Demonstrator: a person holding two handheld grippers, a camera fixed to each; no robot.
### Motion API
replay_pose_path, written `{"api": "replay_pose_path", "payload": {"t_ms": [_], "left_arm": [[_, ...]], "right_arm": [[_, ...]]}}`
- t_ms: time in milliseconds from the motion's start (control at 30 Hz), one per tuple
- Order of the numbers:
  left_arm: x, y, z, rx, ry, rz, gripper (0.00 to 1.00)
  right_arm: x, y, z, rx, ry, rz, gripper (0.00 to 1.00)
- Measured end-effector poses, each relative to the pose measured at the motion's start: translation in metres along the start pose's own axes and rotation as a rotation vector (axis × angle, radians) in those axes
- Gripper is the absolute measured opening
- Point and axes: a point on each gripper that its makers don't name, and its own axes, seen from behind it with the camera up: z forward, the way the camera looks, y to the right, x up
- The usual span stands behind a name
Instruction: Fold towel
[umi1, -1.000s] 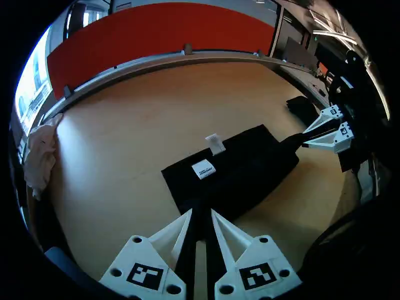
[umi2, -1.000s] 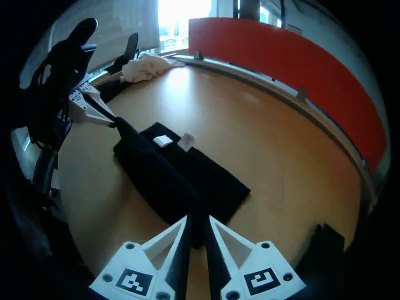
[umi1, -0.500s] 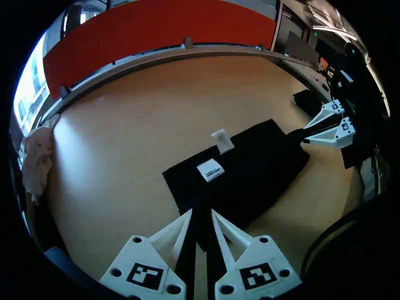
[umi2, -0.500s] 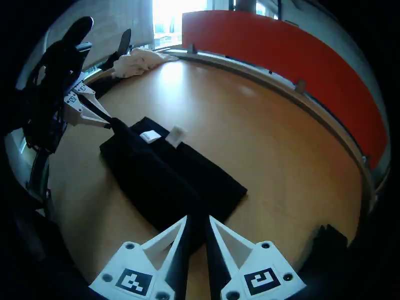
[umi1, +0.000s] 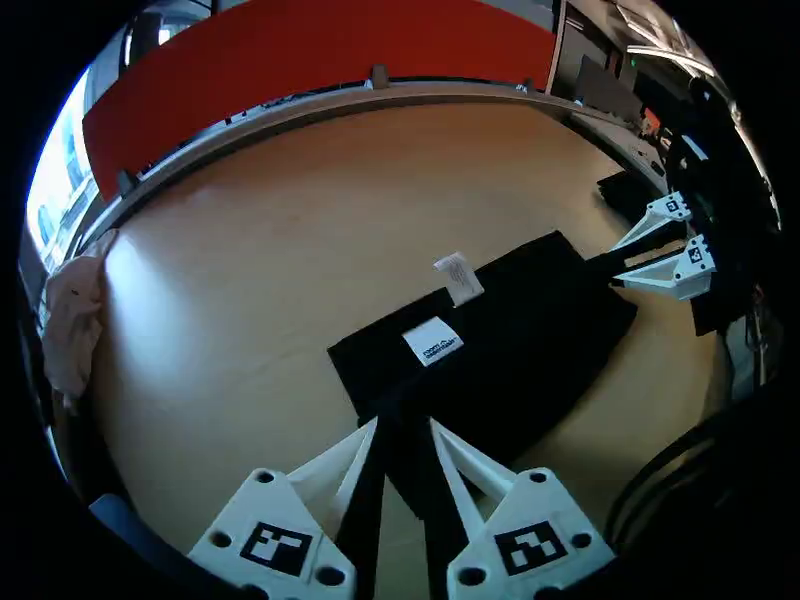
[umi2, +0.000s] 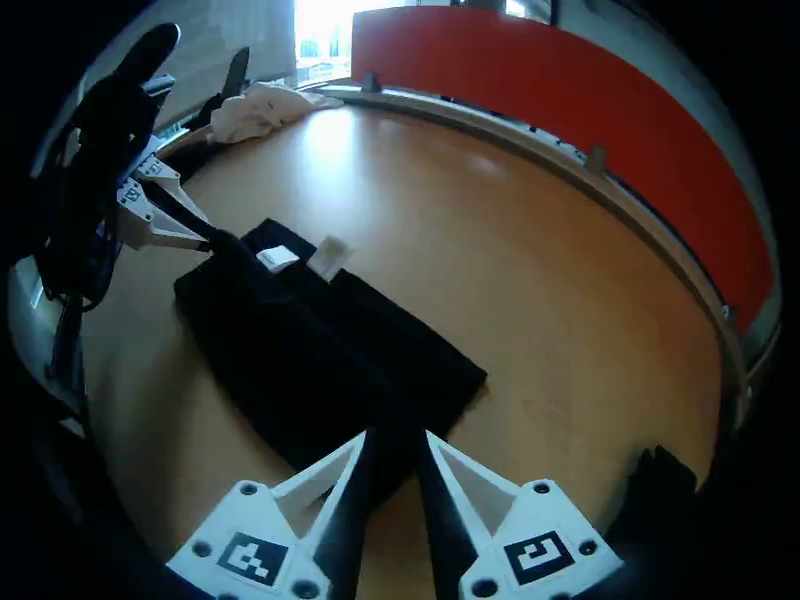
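On the wooden table (umi1: 280, 230), going from left to right in the left gripper view, a pale crumpled cloth (umi1: 70, 320) lies at the far left edge, well apart from everything else. Low in the middle, the left gripper (umi1: 403, 425) reaches forward just above the tabletop, its two white fingers (umi1: 345, 465) drawn close together and pinching the near corner of the black towel (umi1: 500, 340). The towel lies spread across the table's middle, with one white tag (umi1: 434, 342) on its top and a second tag (umi1: 458, 277) sticking out at its far edge. At the right, the right gripper (umi1: 615, 268) comes in from the side, tilted slightly down, its fingers clamped on the towel's other near corner, with a dark-sleeved arm (umi1: 725, 200) behind it. A small dark object (umi1: 625, 190) sits on the table beyond that gripper, and a red partition (umi1: 300, 50) runs along the table's far side. In the right gripper view, the left gripper (umi2: 205, 237) shows at the left, gripping its towel corner, which is lifted slightly into a ridge. The towel (umi2: 320, 350) stretches from there toward the bottom centre, where the right gripper (umi2: 392, 440) has its fingers (umi2: 345, 480) closed with black fabric pressed between them. The pale cloth (umi2: 260, 105) lies at the table's far end.
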Motion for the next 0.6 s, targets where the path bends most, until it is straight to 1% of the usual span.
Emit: {"api": "replay_pose_path", "payload": {"t_ms": [67,133,167,200,333,400,467,533,600], "left_arm": [[-0.001,-0.002,0.002,0.007,0.000,0.003,0.28],[-0.003,-0.004,0.004,0.015,-0.002,0.007,0.33],[-0.003,-0.005,0.005,0.020,-0.004,0.009,0.36],[-0.004,-0.007,0.006,0.024,-0.005,0.010,0.38],[-0.004,-0.011,0.006,0.040,-0.007,0.017,0.56],[-0.005,-0.012,0.006,0.043,-0.012,0.020,0.67],[-0.005,-0.013,0.007,0.045,-0.015,0.022,0.72],[-0.004,-0.015,0.007,0.051,-0.012,0.023,0.81],[-0.001,-0.018,0.006,0.058,-0.006,0.026,0.81]], "right_arm": [[-0.001,0.005,0.002,-0.018,-0.002,0.002,0.50],[-0.002,0.008,0.005,-0.029,-0.003,0.001,0.62],[-0.003,0.009,0.006,-0.033,-0.004,0.000,0.66],[-0.003,0.010,0.007,-0.036,-0.004,-0.001,0.69],[-0.003,0.012,0.010,-0.043,-0.005,-0.005,0.80],[-0.002,0.014,0.011,-0.046,-0.005,-0.007,0.84],[-0.002,0.016,0.012,-0.052,-0.005,-0.009,0.85],[0.000,0.018,0.012,-0.057,-0.004,-0.010,0.89],[0.001,0.020,0.013,-0.063,-0.003,-0.010,0.94]]}}
